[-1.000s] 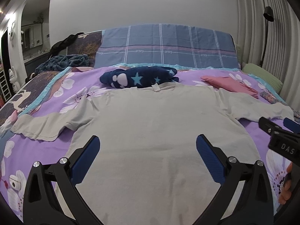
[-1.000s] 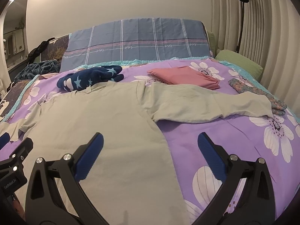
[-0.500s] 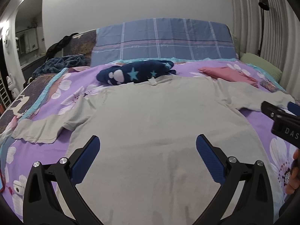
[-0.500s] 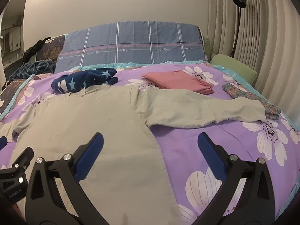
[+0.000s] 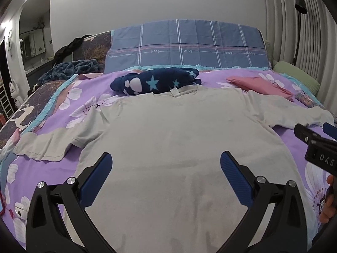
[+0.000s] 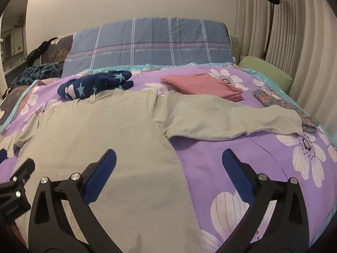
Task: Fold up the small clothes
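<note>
A grey long-sleeved shirt [image 5: 179,139] lies flat on the purple flowered bedspread [image 5: 69,105], collar away from me, both sleeves spread outward. My left gripper [image 5: 166,164] is open and empty above the shirt's lower middle. My right gripper [image 6: 168,160] is open and empty above the shirt's right hem edge [image 6: 181,168]; the right sleeve [image 6: 231,120] stretches off to the right. The right gripper's body shows at the right edge of the left wrist view [image 5: 316,145].
A navy star-patterned garment [image 5: 155,81] lies just beyond the collar. A folded pink cloth [image 6: 202,86] and a patterned cloth [image 6: 284,105] lie at the right. A blue plaid pillow [image 5: 185,44] leans at the headboard, a green pillow [image 6: 265,71] by the curtain.
Both grippers have risen and drawn back slightly from the shirt; both stay open. The shirt has not moved.
</note>
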